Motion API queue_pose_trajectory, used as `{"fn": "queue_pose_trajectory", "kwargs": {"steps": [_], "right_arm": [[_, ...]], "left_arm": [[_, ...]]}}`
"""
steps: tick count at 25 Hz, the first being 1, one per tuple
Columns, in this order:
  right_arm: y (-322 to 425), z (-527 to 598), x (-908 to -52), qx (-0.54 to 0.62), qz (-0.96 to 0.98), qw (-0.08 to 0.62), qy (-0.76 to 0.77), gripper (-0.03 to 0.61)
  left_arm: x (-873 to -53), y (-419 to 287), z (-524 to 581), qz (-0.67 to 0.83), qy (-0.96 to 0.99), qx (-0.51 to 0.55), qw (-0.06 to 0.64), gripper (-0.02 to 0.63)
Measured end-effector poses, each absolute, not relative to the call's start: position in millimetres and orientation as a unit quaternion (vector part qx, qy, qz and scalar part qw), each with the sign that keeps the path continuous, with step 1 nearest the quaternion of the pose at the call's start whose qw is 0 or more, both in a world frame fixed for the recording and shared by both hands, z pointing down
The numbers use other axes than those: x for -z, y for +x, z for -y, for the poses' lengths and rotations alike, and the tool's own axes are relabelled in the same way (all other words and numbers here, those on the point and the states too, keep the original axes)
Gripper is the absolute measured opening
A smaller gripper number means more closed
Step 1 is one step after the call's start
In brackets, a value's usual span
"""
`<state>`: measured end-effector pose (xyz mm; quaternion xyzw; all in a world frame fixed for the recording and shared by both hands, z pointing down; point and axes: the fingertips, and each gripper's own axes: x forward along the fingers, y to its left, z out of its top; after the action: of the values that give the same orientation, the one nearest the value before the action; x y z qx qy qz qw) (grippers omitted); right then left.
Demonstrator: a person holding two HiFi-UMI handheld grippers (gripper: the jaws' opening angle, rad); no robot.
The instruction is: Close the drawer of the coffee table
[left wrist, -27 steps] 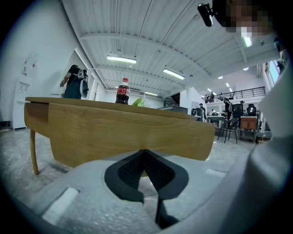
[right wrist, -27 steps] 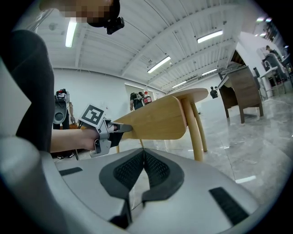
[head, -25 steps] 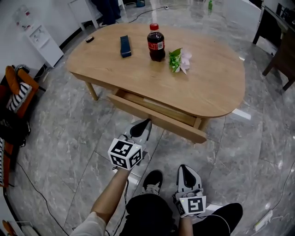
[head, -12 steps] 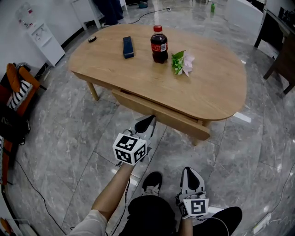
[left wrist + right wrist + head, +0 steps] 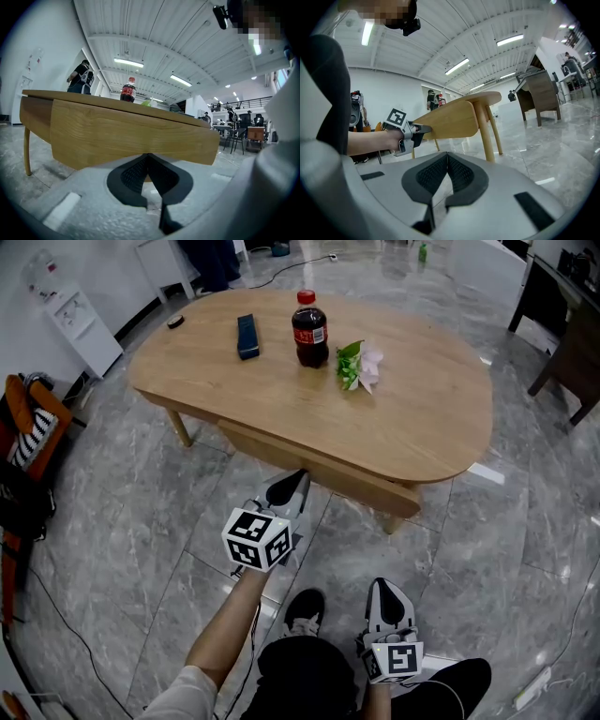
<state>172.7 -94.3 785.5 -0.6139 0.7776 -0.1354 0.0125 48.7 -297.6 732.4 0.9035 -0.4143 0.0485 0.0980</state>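
Left hand-held gripper (image 5: pixel 296 478), jaws together, touches the one drawer (image 5: pixel 361 487); right hand-held gripper (image 5: pixel 384 591) likewise together.

Drawer (image 5: pixel 349 481) further in than before, left gripper (image 5: pixel 296 479) forward with it.

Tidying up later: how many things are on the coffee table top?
4: small dark object at the far-left edge, blue box, cola bottle, flowers right of it.
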Motion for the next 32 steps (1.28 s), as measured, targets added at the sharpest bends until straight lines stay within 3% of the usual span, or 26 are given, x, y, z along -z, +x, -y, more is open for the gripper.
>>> {"fn": "queue_pose_trajectory", "kwargs": {"steps": [32], "right_arm": [[178, 96, -798, 0.151, -0.773, 0.009, -0.617, 0.015]], "left_arm": [[-734, 55, 312, 0.432, 0.895, -0.037, 0.105, 0.008]]}}
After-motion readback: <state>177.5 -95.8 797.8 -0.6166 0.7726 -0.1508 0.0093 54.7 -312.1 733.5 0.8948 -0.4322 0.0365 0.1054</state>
